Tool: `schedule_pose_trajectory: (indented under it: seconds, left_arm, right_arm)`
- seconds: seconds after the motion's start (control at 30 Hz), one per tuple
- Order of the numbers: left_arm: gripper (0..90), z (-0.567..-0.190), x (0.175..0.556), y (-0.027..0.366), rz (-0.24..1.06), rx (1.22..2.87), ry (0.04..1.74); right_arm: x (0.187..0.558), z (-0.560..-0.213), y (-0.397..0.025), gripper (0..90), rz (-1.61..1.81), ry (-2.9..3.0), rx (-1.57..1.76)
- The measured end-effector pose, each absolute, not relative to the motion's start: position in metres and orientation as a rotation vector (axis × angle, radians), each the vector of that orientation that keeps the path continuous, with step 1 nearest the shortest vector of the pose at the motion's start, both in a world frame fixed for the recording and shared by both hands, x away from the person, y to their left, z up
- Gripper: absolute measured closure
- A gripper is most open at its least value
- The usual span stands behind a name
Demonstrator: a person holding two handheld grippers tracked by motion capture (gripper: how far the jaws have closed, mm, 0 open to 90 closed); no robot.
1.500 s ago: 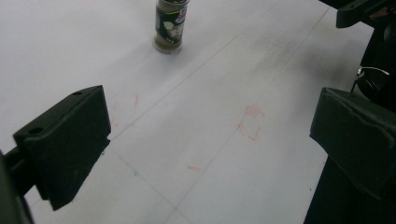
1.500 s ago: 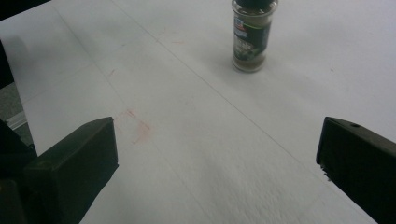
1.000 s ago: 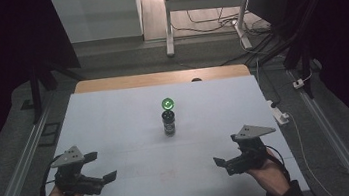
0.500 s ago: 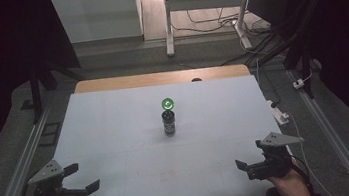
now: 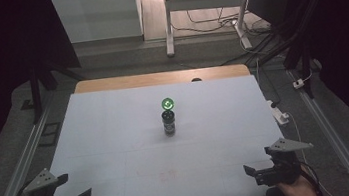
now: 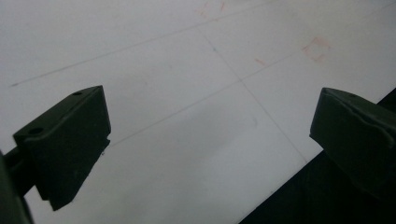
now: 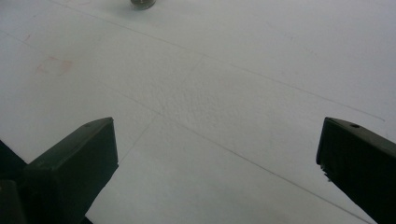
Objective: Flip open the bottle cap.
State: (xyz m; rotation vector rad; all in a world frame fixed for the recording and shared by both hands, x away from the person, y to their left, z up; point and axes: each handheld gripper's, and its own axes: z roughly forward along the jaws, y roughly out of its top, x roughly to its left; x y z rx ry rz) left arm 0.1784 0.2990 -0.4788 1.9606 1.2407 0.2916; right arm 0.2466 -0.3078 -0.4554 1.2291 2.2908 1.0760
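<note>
A small dark bottle [image 5: 169, 123] stands upright at the middle of the white table [image 5: 106, 136], and its top glows green [image 5: 167, 104]. Its base [image 7: 142, 3] shows at the top edge of the right gripper view. My left gripper [image 5: 75, 187] is at the table's near left corner, open and holding nothing; its jaws stand wide apart over bare table [image 6: 210, 144]. My right gripper [image 5: 258, 164] is at the near right corner, also open and holding nothing [image 7: 217, 168]. Both are far from the bottle.
A wooden strip [image 5: 160, 78] runs along the table's far edge. Metal rails [image 5: 24, 162] flank both sides. A white plug block [image 5: 280, 114] lies off the right edge. Faint red marks [image 5: 164, 174] sit near the front centre. Desk legs and cables are beyond.
Both grippers have drawn back toward the near edge and outward to the corners. The bottle has not moved.
</note>
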Motion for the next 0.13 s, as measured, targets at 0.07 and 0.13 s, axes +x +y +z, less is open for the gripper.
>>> schedule_pose_trajectory:
  seconds: [0.07, 0.13]
  left_arm:
    - [0.0, -0.4793, 0.1787, 0.2989, 0.286, 1.969, 1.244]
    - [0.0, -0.4792, 0.1795, 0.2991, 0.280, 1.964, 1.247]
  right_arm:
    - [0.2462, -0.4557, -0.3084, 0.0, 1.079, 2.291, 1.234]
    - [0.2466, -0.4560, -0.3091, 0.0, 1.077, 2.299, 1.237]
